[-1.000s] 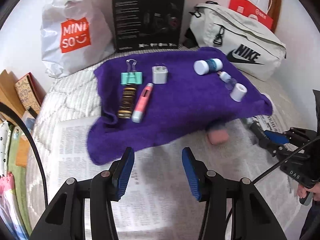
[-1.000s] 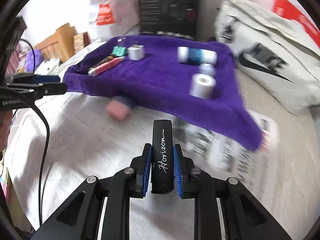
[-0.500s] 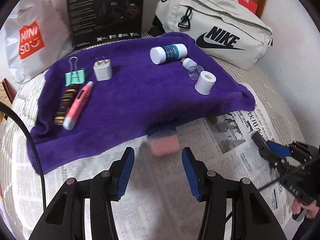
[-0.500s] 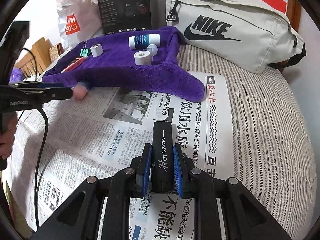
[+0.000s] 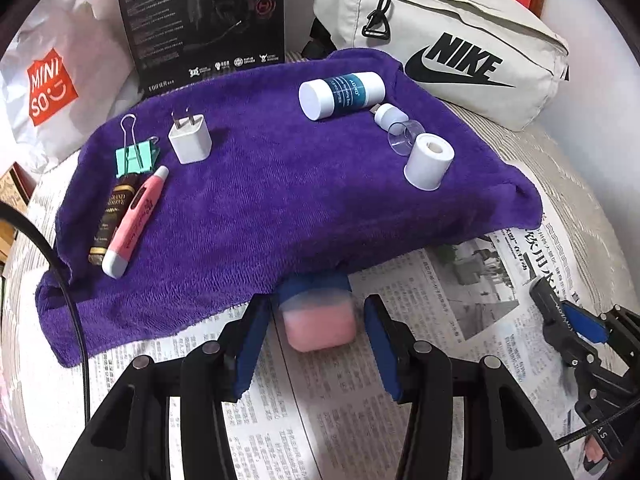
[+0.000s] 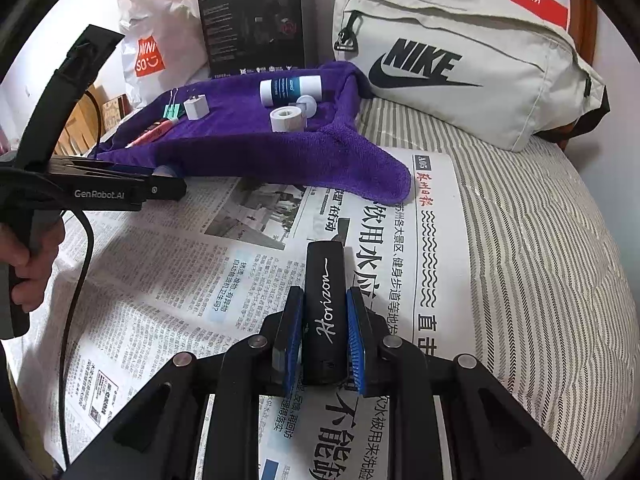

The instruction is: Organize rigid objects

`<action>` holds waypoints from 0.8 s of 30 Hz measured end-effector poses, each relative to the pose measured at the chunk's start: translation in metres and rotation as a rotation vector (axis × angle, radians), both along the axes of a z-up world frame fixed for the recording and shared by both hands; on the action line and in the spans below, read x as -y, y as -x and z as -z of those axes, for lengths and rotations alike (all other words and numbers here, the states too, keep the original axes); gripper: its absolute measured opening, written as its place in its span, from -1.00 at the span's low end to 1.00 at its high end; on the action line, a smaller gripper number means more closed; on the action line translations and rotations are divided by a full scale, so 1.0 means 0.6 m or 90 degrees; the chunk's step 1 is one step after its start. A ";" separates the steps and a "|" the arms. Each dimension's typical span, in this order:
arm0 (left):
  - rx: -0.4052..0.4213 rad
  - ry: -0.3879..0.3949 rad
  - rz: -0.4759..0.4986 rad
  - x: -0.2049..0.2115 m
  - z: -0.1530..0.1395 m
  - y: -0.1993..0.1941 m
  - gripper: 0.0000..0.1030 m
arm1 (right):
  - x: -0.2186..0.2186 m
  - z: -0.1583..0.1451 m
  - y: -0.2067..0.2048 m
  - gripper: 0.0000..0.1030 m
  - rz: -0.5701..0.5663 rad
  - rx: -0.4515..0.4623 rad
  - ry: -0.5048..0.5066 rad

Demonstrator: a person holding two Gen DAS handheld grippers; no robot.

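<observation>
A small pink block with a blue end (image 5: pixel 320 328) lies on the newspaper, its blue end tucked under the front edge of the purple towel (image 5: pixel 280 184). My left gripper (image 5: pixel 316 308) straddles the block. Its jaws are closing, with a thin gap left on each side. My right gripper (image 6: pixel 324 296) is shut on a black bar marked "Horizon" (image 6: pixel 325 264), held low over the newspaper. On the towel lie a mint binder clip (image 5: pixel 134 160), a white plug (image 5: pixel 189 140), a pink pen (image 5: pixel 136 220), a brown tube (image 5: pixel 110 220), a white-blue bottle (image 5: pixel 340 94) and a white roll (image 5: pixel 428 162).
Newspaper (image 6: pixel 200 280) covers the striped bed cover (image 6: pixel 540 260) in front of the towel. Behind the towel stand a white Nike bag (image 5: pixel 460 52), a black box (image 5: pixel 208 20) and a Miniso bag (image 5: pixel 52 84). A hand (image 6: pixel 24 264) holds the left gripper's handle.
My left gripper moved right and forward along the towel's edge until the pink block came between its fingers. My right gripper swung right over the newspaper, still holding the black bar.
</observation>
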State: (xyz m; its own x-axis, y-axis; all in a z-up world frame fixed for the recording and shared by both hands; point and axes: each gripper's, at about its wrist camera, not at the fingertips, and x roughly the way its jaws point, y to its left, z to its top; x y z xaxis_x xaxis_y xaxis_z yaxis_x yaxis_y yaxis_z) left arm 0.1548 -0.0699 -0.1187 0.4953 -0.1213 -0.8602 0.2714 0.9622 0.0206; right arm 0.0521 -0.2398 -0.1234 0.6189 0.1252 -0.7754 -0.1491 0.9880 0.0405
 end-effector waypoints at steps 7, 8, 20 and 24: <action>0.016 -0.004 0.020 -0.030 -0.001 0.019 -0.32 | 0.001 0.000 -0.002 -0.57 0.000 0.002 -0.003; 0.016 -0.003 0.023 -0.033 -0.001 0.022 -0.32 | 0.001 0.000 -0.003 -0.57 0.000 0.002 -0.002; 0.074 0.005 0.032 -0.037 0.006 0.039 -0.29 | 0.001 0.000 -0.003 -0.57 -0.001 0.004 0.003; 0.098 0.009 0.036 -0.040 0.009 0.046 -0.29 | 0.001 0.000 -0.004 -0.57 -0.001 0.004 0.003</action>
